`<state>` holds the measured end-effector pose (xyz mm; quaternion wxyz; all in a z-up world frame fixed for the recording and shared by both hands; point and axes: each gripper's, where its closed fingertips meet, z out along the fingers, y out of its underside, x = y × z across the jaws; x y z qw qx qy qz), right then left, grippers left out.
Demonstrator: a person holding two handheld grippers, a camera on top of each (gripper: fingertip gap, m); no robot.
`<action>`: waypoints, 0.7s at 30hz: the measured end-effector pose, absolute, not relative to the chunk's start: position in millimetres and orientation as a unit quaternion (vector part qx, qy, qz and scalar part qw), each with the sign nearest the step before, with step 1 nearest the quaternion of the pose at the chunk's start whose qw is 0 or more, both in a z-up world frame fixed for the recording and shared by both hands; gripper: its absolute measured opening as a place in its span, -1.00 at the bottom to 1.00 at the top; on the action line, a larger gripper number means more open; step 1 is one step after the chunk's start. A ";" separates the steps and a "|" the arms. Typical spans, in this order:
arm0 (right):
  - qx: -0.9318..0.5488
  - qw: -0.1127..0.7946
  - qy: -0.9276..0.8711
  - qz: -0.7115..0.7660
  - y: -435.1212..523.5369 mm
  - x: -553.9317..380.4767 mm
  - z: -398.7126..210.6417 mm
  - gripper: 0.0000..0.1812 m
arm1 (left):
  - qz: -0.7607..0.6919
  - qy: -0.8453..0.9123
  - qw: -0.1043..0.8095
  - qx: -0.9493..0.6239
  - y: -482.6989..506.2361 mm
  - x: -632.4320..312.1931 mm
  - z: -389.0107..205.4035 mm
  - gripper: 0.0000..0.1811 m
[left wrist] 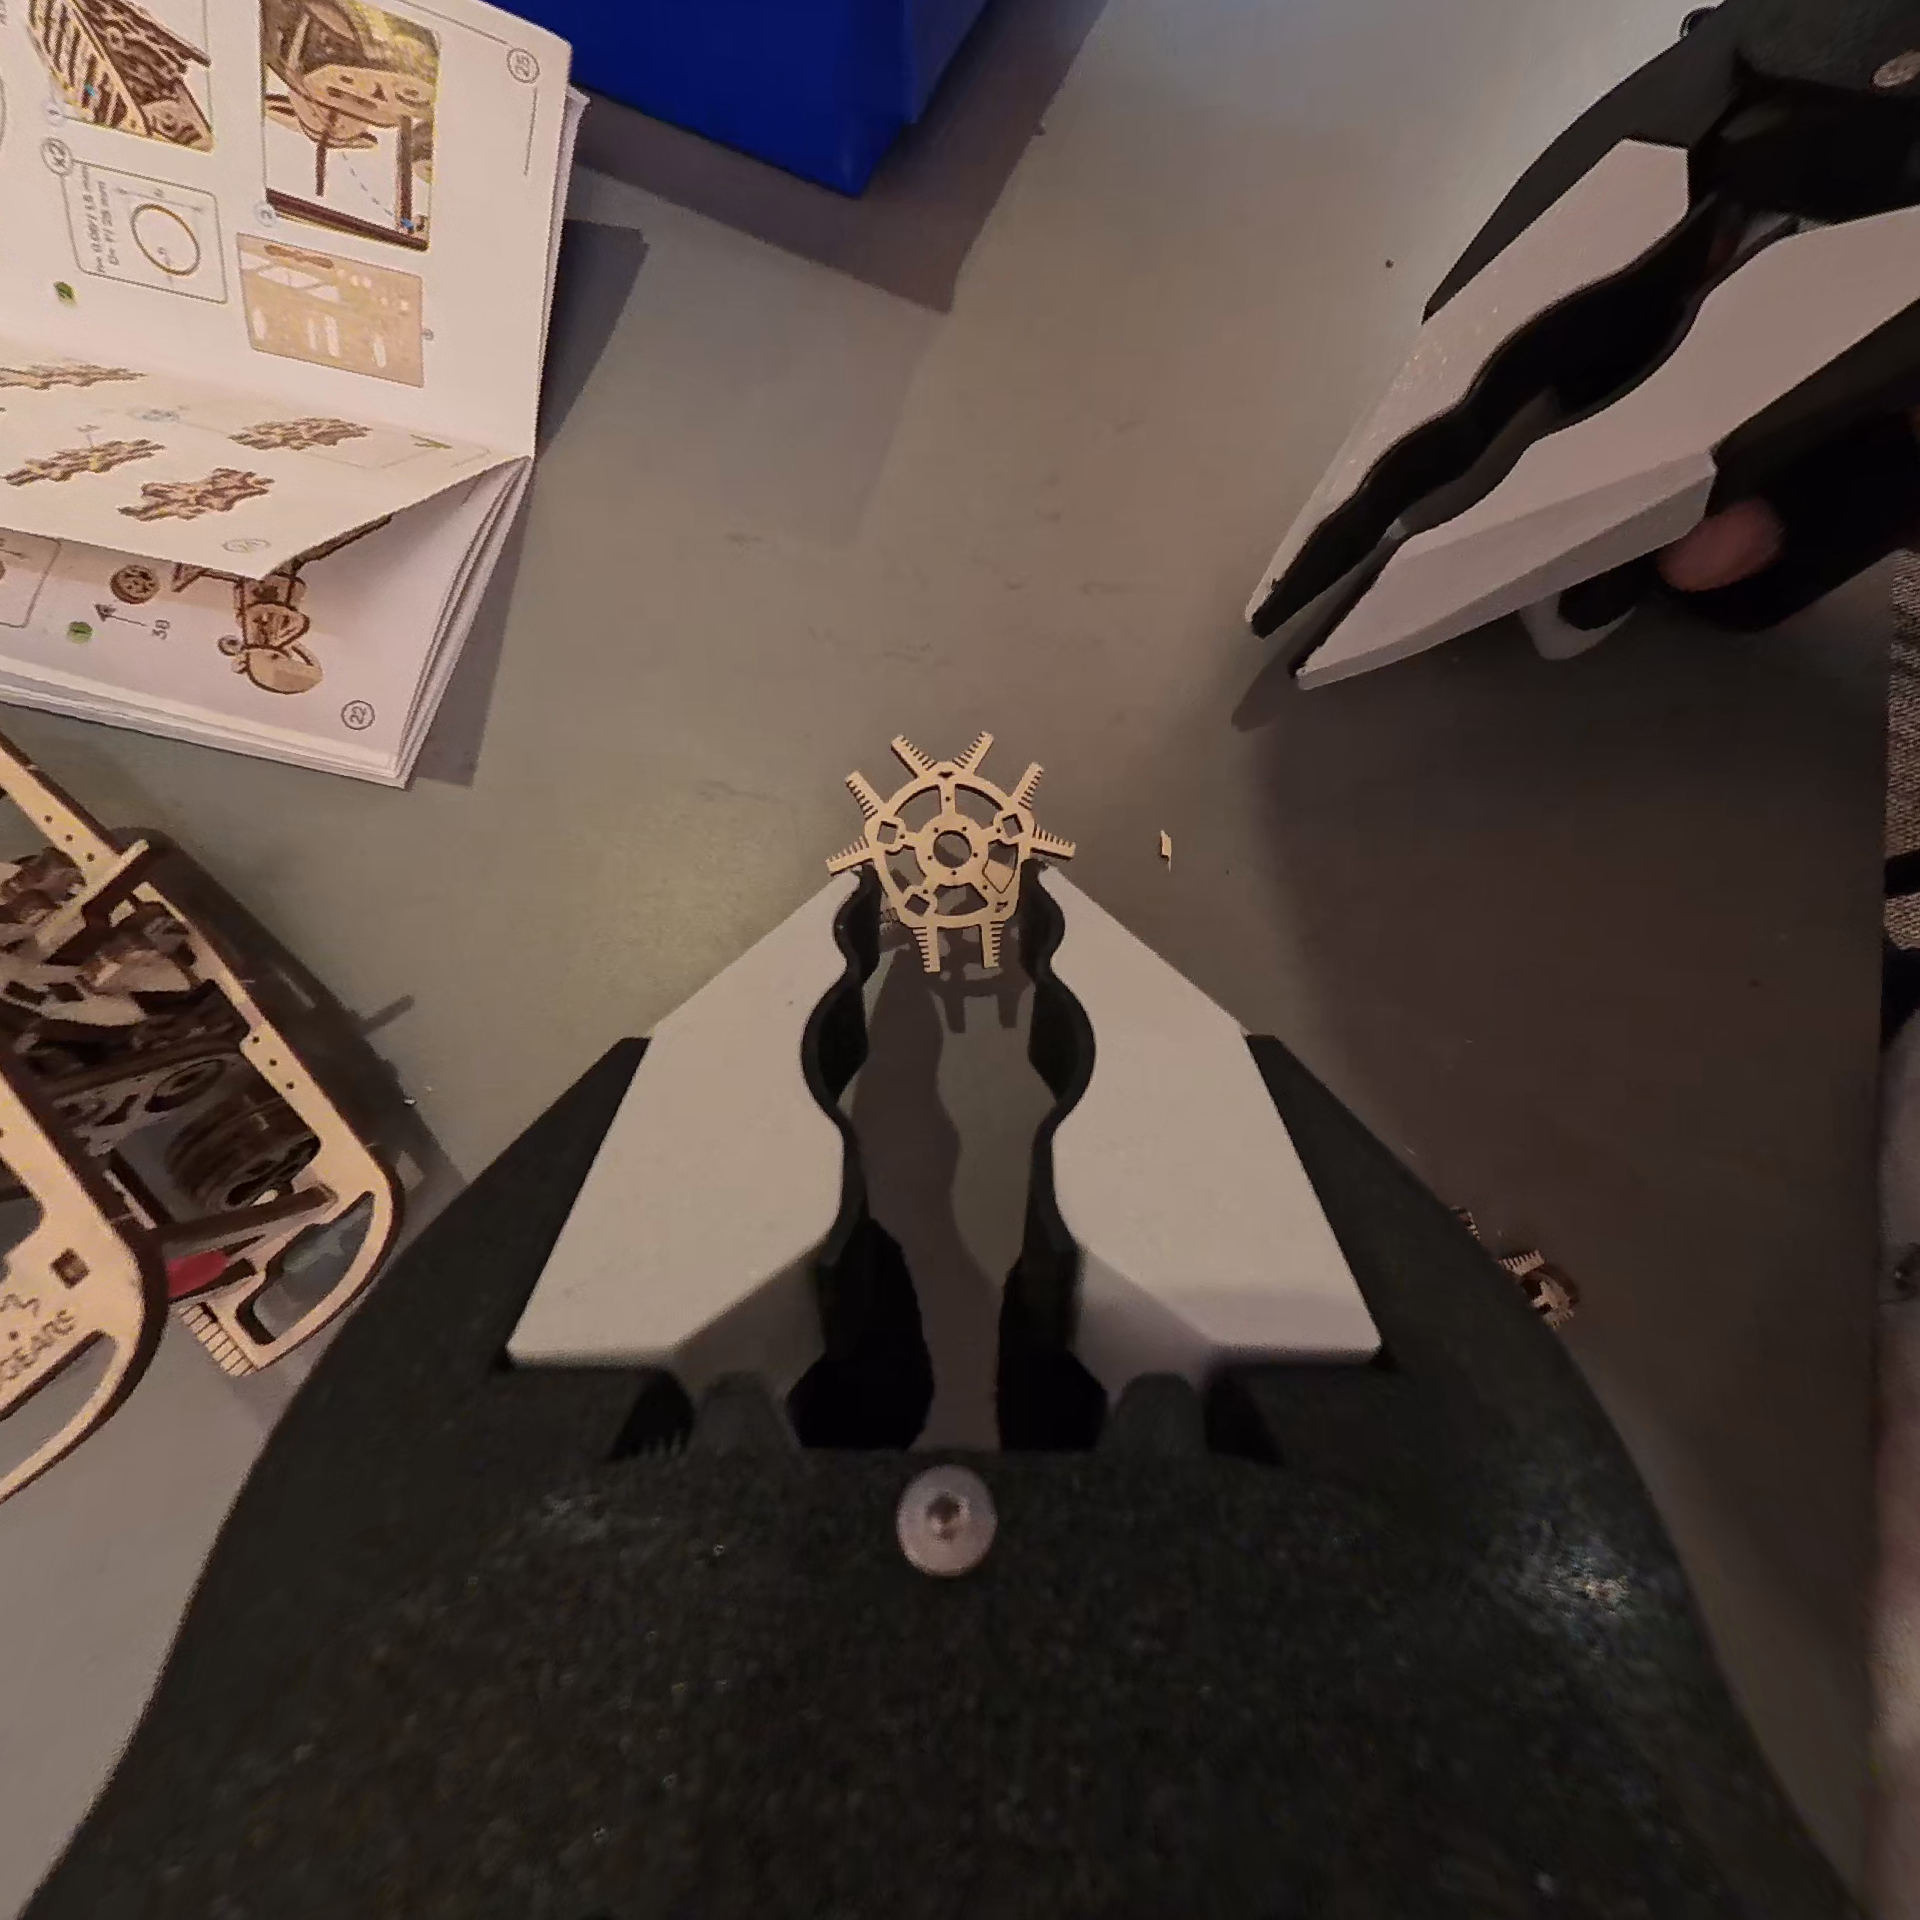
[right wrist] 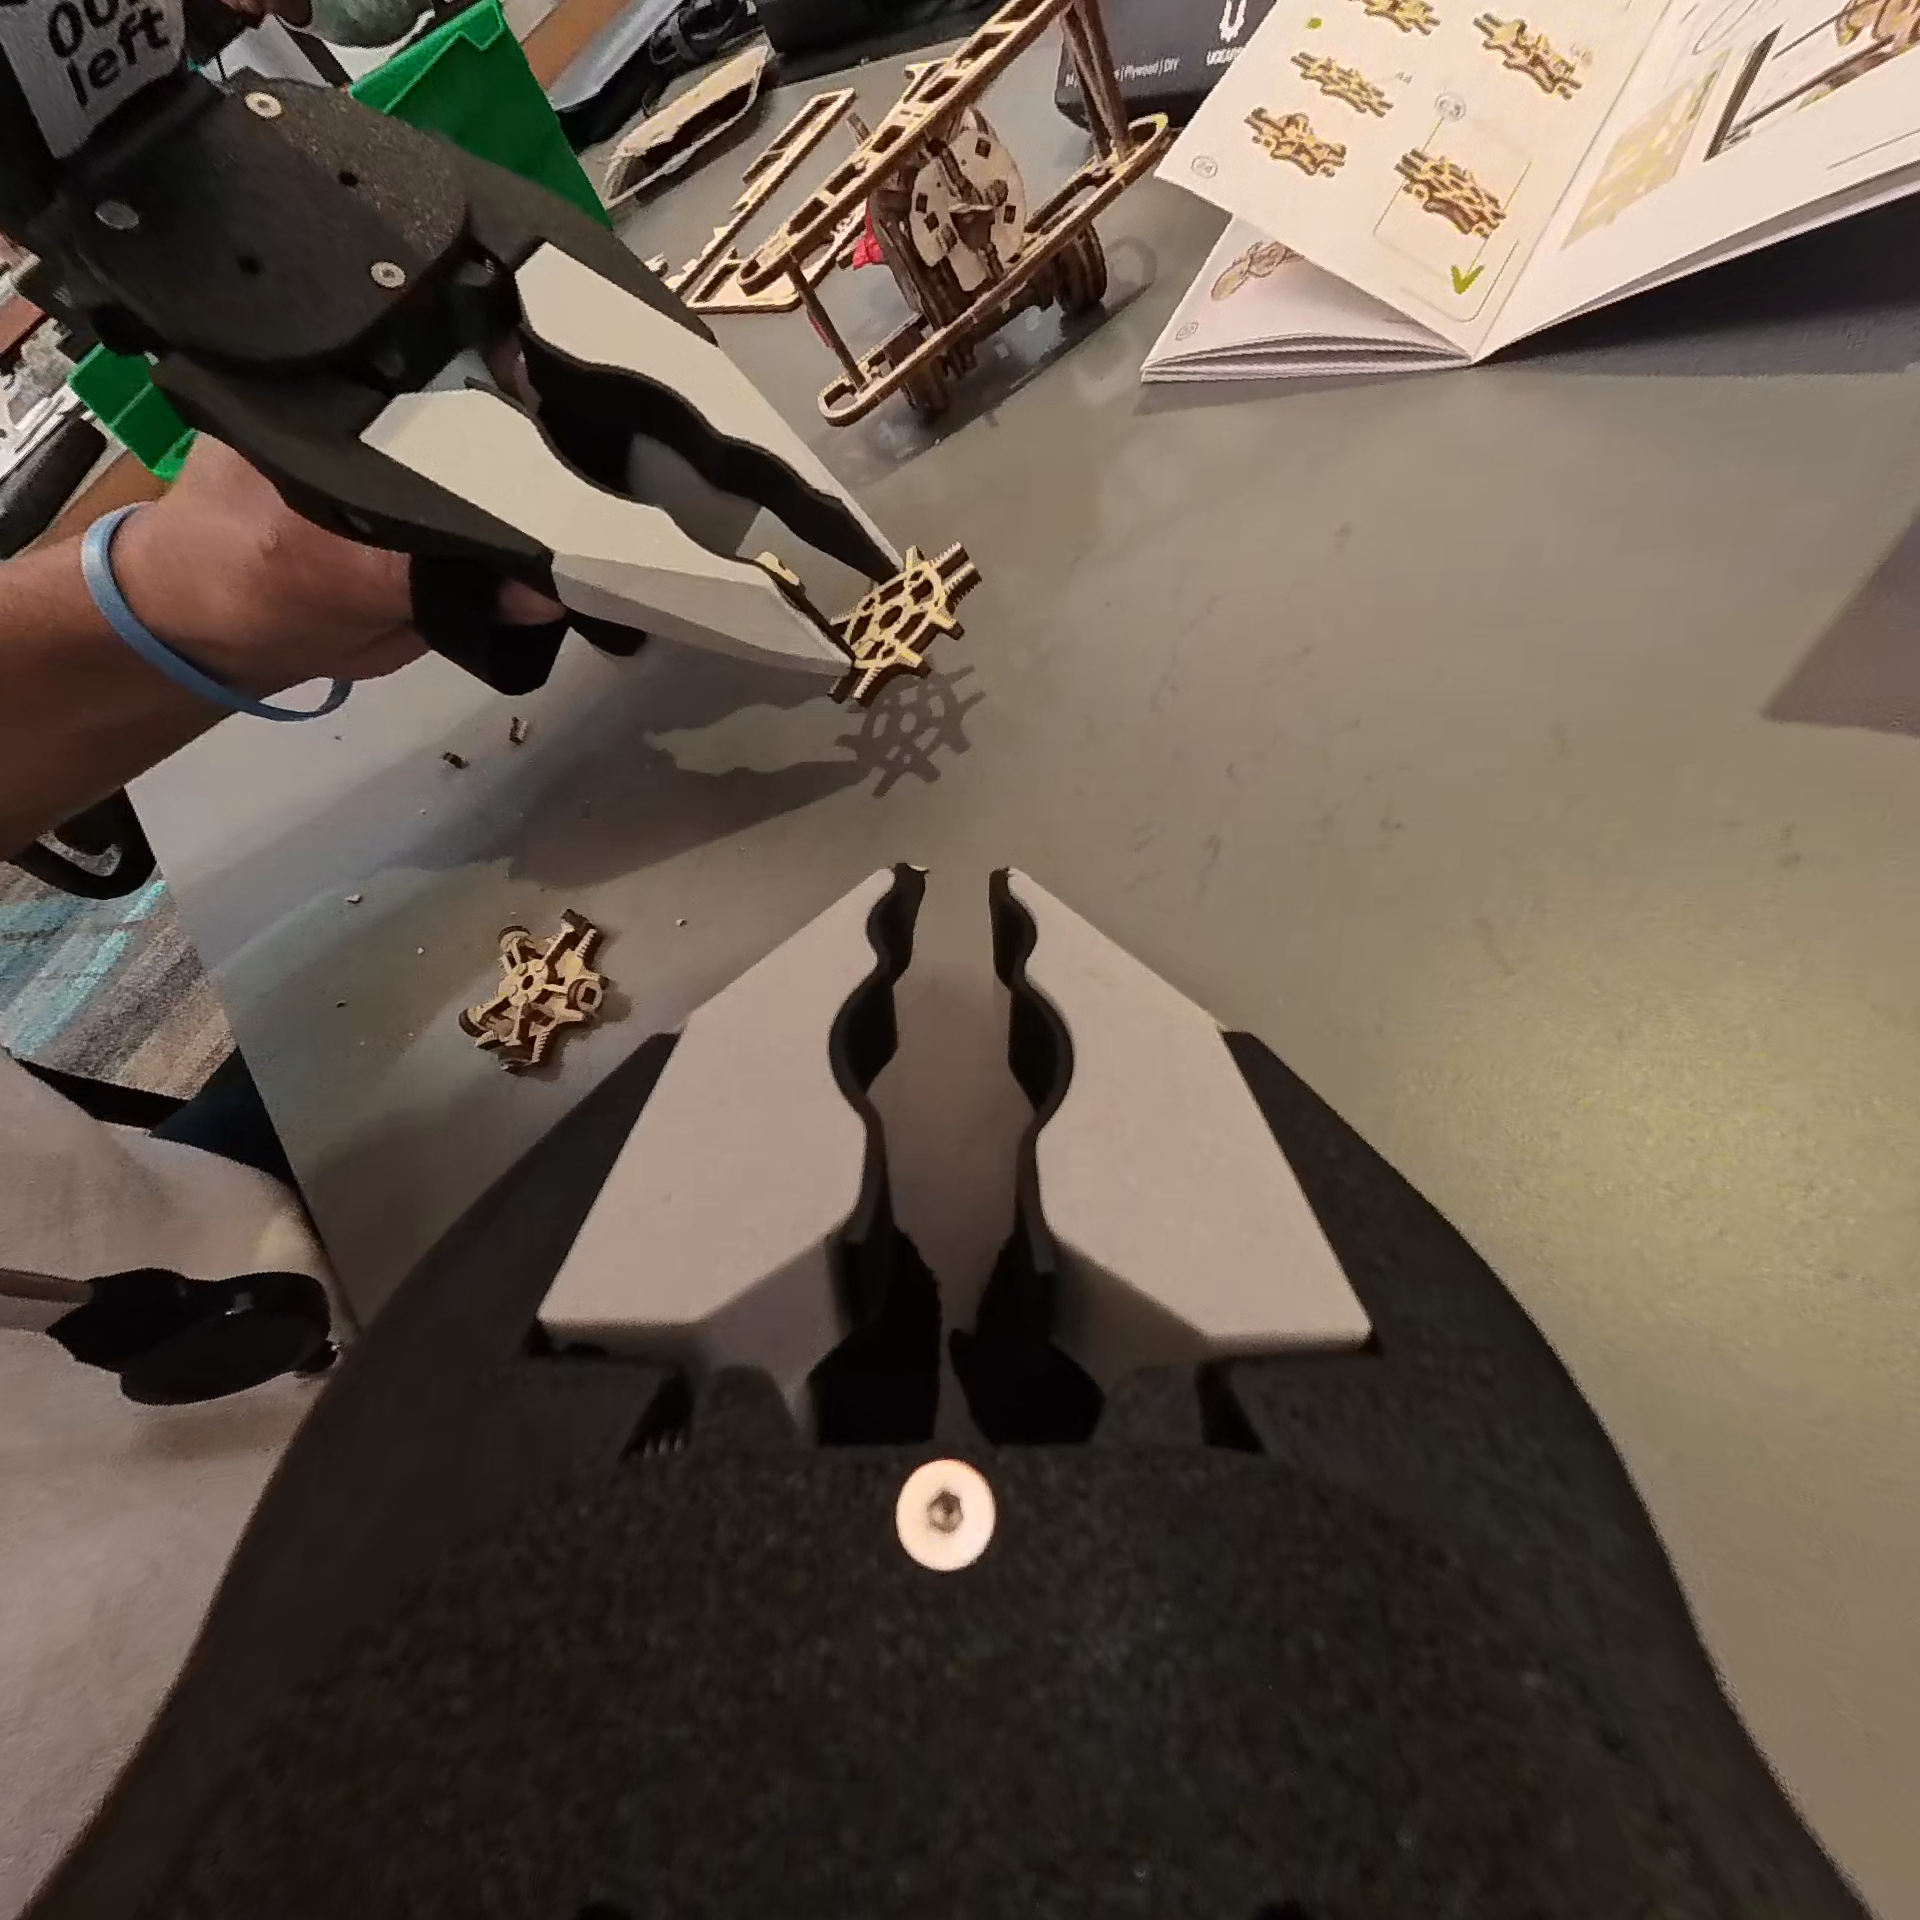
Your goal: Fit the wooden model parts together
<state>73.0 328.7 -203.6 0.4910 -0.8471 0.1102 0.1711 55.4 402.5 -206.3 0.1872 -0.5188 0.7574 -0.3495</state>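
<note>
My left gripper (left wrist: pixel 948 904) is shut on a small flat wooden wheel with toothed spokes (left wrist: pixel 951 857), gripped by its edges at the fingertips a little above the grey table (left wrist: pixel 1039 499). In the right wrist view the left gripper (right wrist: pixel 868 634) comes in from the upper left with the wheel (right wrist: pixel 902 620), which casts a shadow on the table. My right gripper (right wrist: pixel 956 875) is empty, its fingers a narrow gap apart, and sits below and right of the wheel. It also shows in the left wrist view (left wrist: pixel 1280 644). A second toothed wooden part (right wrist: pixel 535 989) lies on the table to its left.
A partly built wooden model (right wrist: pixel 935 229) stands at the back; it also shows in the left wrist view (left wrist: pixel 156 1091). An open instruction booklet (left wrist: pixel 260 416) lies beside it. A blue box (left wrist: pixel 810 73) and a green bin (right wrist: pixel 468 94) stand at the table's far side. Small wood chips (left wrist: pixel 1166 847) lie about. Left tips to right tips: about 8 cm.
</note>
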 end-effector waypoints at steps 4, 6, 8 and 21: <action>-0.848 0.489 0.111 0.172 329.9 72.8 -204.2 -0.86 | -0.347 0.758 0.185 -0.520 402.1 53.9 -206.9 -0.74; -0.846 0.492 0.108 0.173 330.9 72.0 -202.9 -0.86 | -0.345 0.758 0.185 -0.521 402.0 51.7 -205.1 -0.74; -0.846 0.496 0.101 0.171 331.7 69.9 -201.5 -0.86 | -0.341 0.758 0.188 -0.523 401.7 48.6 -201.4 -0.74; -0.841 0.520 0.013 0.147 333.8 23.6 -171.4 -0.86 | -0.306 0.753 0.231 -0.535 389.8 -23.6 -173.5 -0.74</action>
